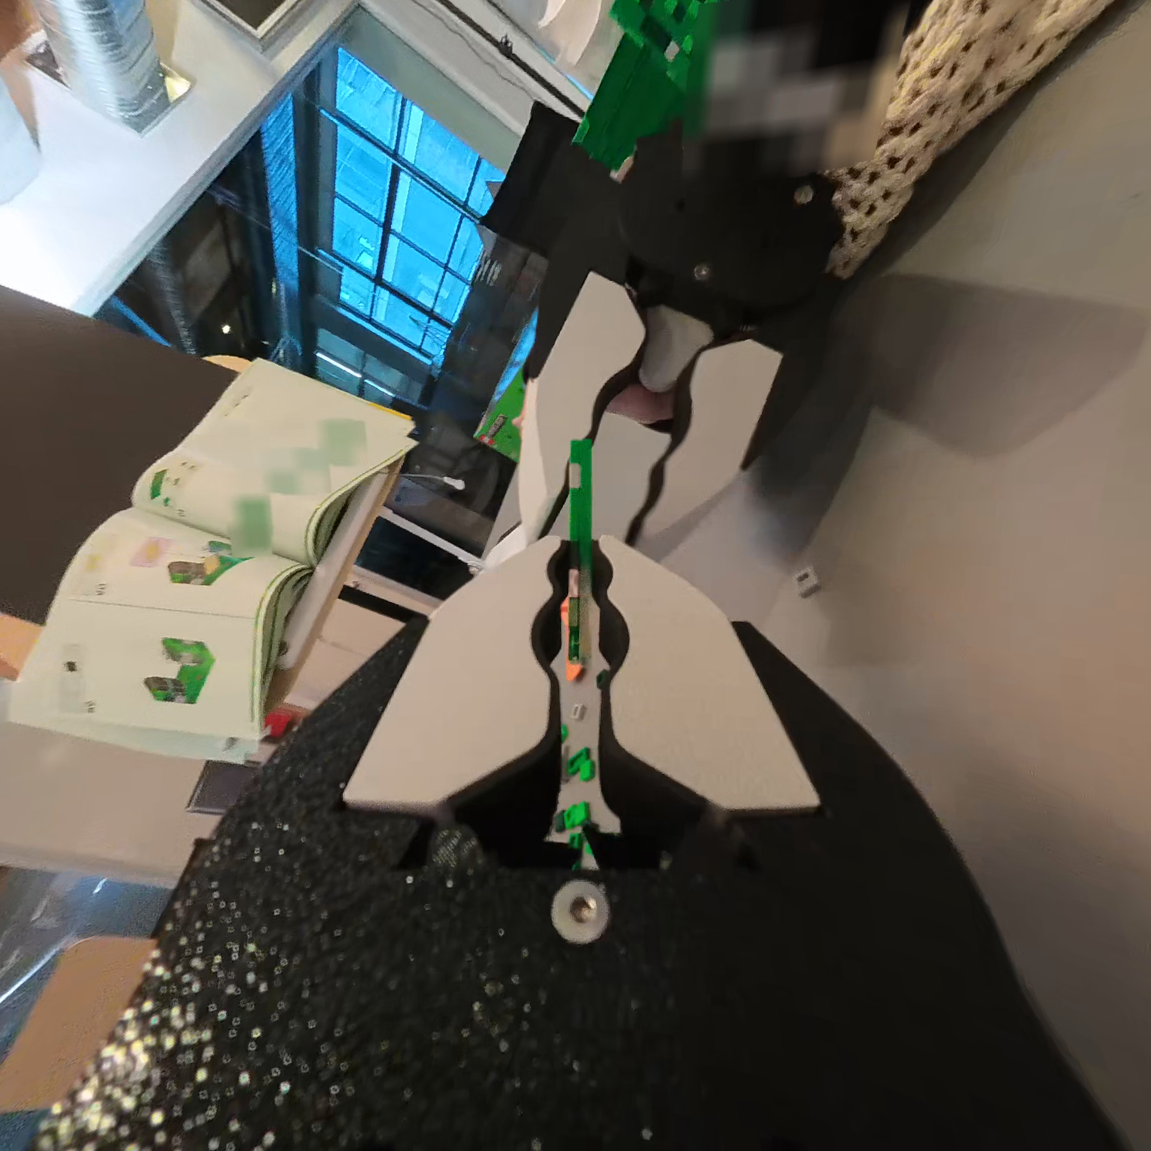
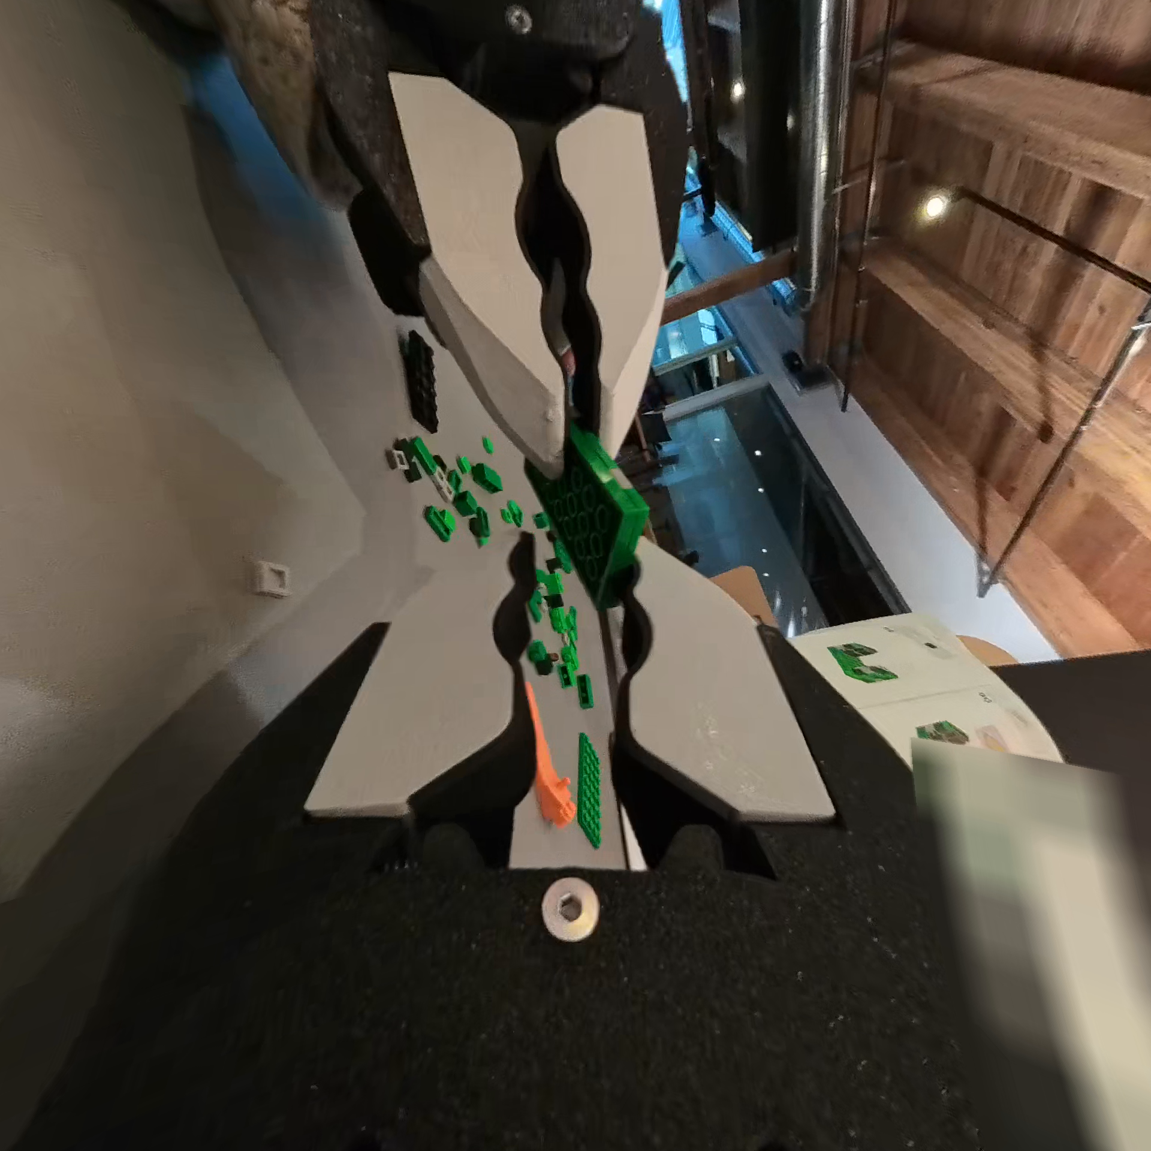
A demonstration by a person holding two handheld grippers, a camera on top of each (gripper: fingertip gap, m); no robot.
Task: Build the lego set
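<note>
We are holding a green plate assembly (image 2: 588, 517) up off the table (image 2: 156, 436), gripped from both ends. In the right wrist view, the left gripper (image 2: 570, 436) is coming in from the top, its jaws nearly together and pinching the plate's far edge. The right gripper (image 2: 582, 563) is meeting the near end, though its jaws are standing visibly apart there; whether the right-hand finger (image 2: 685, 654) is actually pressing the plate, we cannot tell.

In the left wrist view, the left gripper (image 1: 582, 548) is clamping the plate (image 1: 580, 498) edge-on, so it is showing as a thin green strip, with the right gripper (image 1: 629, 398) beyond it.

Loose green pieces (image 2: 461, 492) are lying scattered on the table below, together with an orange piece (image 2: 548, 772), a flat green plate (image 2: 588, 791), a black plate (image 2: 420, 380) and a small white piece (image 2: 271, 576). The instruction booklet (image 1: 187, 560) is lying open at the side.

We are judging this as a mid-build step: pressing or re-seating layers of the plate assembly. The next move is calling for a firm, square squeeze without twisting the plate loose.
</note>
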